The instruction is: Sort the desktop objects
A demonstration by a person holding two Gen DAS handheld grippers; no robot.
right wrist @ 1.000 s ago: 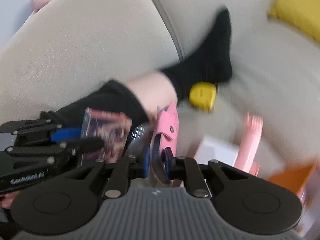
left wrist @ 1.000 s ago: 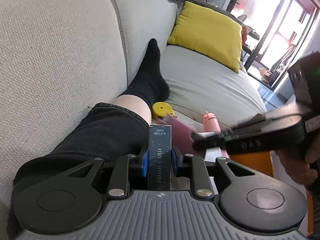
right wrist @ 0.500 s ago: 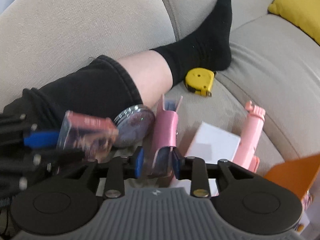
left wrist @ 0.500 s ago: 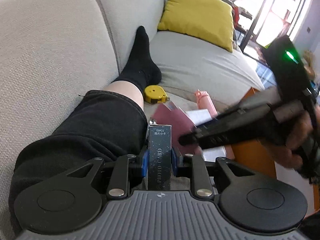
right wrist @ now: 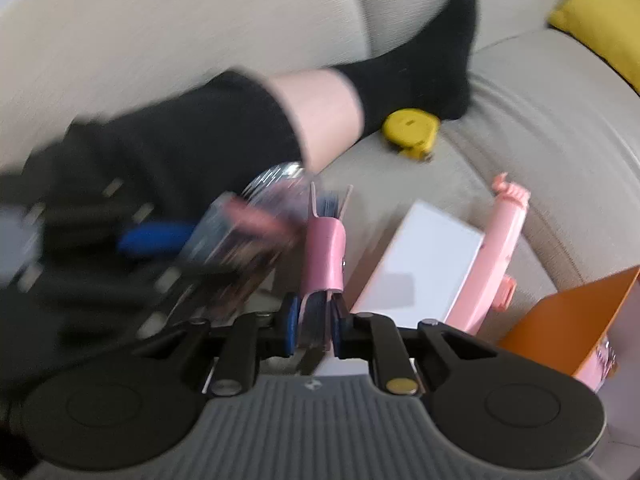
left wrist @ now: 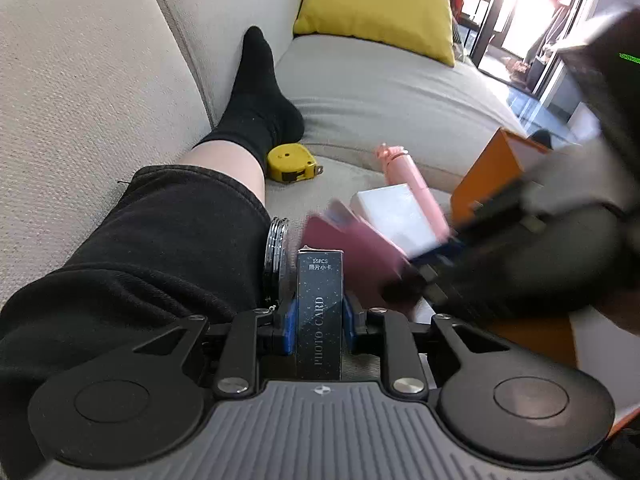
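Coarse woven cloth sofa; glossy card box (dark, speckled); smooth pink wallet

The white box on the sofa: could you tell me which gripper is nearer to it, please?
Right. The right gripper, shut on a pink wallet, is beside the white box. The left gripper, holding a card box, sits farther back.

I sit on a broad beige woven-fabric sofa, its rounded back cushions split by a darker seam. A square mustard-yellow throw pillow leans against the back at the far end. Beyond it, dark-framed glass doors blaze with daylight, which washes the seat pale. Cluttered furniture near the doors is too small for me to make out.
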